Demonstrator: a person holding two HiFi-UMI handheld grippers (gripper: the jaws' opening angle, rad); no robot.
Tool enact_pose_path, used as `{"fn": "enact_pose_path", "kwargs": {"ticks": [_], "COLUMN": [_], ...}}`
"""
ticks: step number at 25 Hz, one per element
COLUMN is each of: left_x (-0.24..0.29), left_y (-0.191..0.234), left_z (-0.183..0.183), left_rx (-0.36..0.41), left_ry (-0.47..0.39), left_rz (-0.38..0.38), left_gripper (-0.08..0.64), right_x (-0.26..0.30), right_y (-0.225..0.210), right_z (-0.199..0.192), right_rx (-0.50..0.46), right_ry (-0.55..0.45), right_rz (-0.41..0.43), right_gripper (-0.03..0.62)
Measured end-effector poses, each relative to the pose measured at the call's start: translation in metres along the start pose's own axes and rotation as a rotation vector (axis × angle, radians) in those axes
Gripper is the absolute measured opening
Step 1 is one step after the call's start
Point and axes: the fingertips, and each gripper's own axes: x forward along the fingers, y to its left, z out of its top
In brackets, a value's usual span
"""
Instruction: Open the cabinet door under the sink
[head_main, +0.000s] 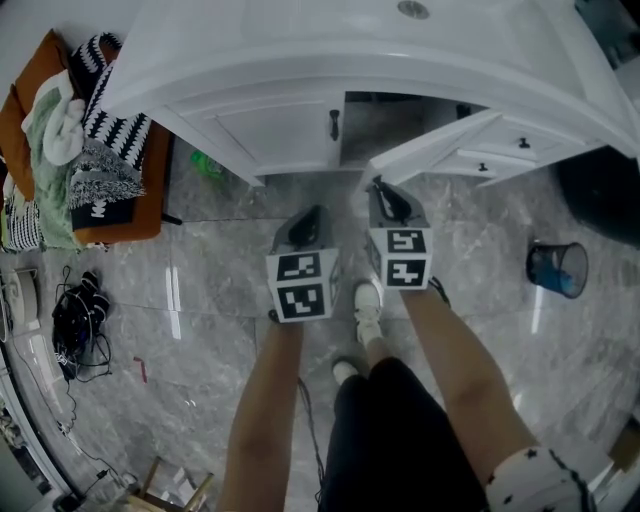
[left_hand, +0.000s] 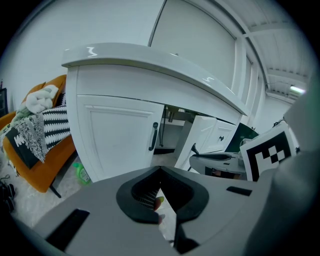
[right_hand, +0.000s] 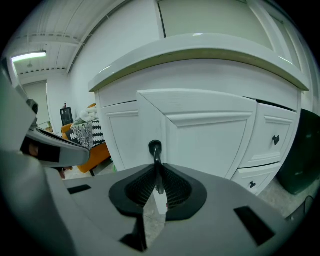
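Tools, 2: right tool (right_hand: 157, 181) grips black handle (right_hand: 155, 149) of 1 open door (right_hand: 210, 135); left tool (left_hand: 161, 175) pressed together, empty.

Our left gripper (head_main: 308, 212) and right gripper (head_main: 380, 186) share one build: a smooth light-grey housing with dark rectangular slots, ending in a black jaw surround with ribbed pads (right_hand: 175, 189). Each gripper carries a white cube (head_main: 300, 285) printed with black square markers. We wear black shorts (head_main: 390, 440) and white shoes (head_main: 368, 300). The right arm has a white sleeve (head_main: 535, 480) with small dark marks.
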Motion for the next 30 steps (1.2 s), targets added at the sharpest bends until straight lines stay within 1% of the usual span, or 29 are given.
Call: {"fn": "enact_pose_path", "kwargs": {"ticks": [18, 30], "left_x": [-0.015, -0.023], "left_y": [-0.015, -0.040], "left_z": [-0.018, -0.026], "left_rx": [0.002, 0.025], "left_ry": [0.014, 0.016], "left_rz": [0.001, -0.032], "left_gripper": [0.005, 0.005], "right_x": [-0.038, -0.066], "right_y": [-0.014, -0.032], "right_z": [-0.025, -0.043], "right_rx": [0.019, 0.048], "right_ry": [0.000, 0.011], "right_rz": [-0.025, -0.064], "right_gripper": [0.049, 0.048]}}
